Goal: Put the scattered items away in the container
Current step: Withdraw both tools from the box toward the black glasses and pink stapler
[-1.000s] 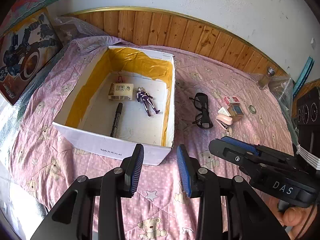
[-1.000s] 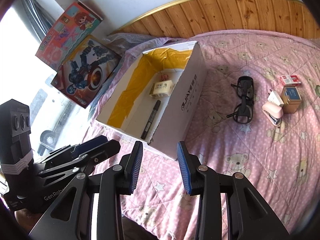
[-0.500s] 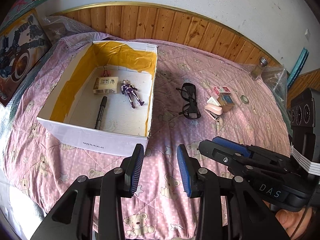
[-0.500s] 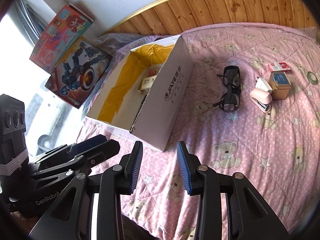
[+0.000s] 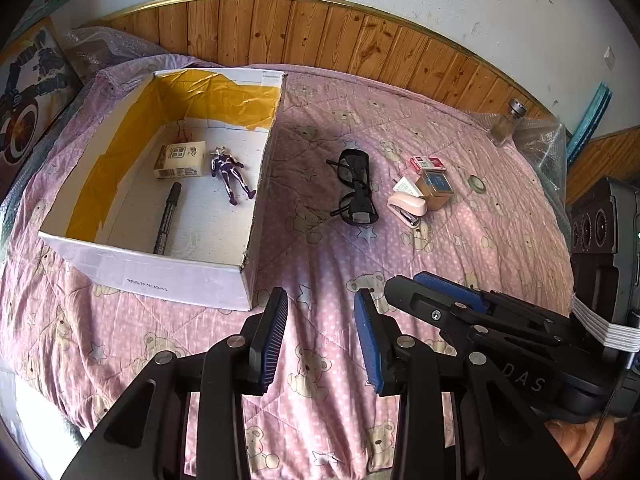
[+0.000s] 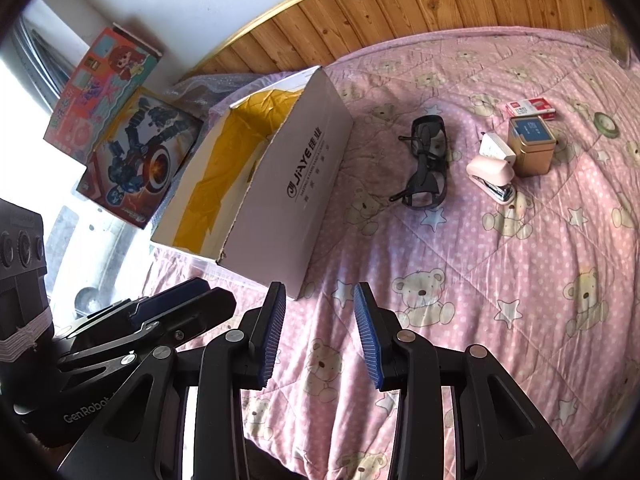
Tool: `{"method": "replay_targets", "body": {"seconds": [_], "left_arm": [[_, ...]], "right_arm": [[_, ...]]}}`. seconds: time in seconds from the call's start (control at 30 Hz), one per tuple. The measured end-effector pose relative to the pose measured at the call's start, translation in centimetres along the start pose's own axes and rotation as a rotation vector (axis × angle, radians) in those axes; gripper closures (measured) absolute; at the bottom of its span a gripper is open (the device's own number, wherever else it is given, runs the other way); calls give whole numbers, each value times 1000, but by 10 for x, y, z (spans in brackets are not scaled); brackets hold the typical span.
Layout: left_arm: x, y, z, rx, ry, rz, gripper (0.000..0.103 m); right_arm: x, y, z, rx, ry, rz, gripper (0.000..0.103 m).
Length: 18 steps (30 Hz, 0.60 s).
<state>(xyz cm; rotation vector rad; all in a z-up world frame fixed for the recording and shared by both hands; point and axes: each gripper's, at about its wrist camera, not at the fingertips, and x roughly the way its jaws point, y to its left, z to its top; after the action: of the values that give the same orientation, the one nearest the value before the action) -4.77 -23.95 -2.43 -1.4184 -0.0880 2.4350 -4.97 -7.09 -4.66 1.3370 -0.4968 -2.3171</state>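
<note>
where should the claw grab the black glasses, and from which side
Grip the black glasses from above across the front frame at the bridge. They lie flat on the pink quilt with temples folded, so the thin frame fits the open right claw. The box stands clear to their left.

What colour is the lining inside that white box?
Yellow-orange, crinkled along the inner walls of the box; the floor stays white. Left wrist view shows it best.

You can read "JiAYE" printed in dark letters on the white cardboard box's long side. "DAS" marks the right gripper's body; "GenRobot" marks the left gripper's. Other labels are too small to read.
</note>
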Motion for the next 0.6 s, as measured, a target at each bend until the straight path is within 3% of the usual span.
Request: {"method": "replay_targets", "body": {"seconds": [0.6], "left_arm": [[26,-26,7,53,30,48,67]], "right_arm": [[4,-38,-3,77,13,-29,65]]}}
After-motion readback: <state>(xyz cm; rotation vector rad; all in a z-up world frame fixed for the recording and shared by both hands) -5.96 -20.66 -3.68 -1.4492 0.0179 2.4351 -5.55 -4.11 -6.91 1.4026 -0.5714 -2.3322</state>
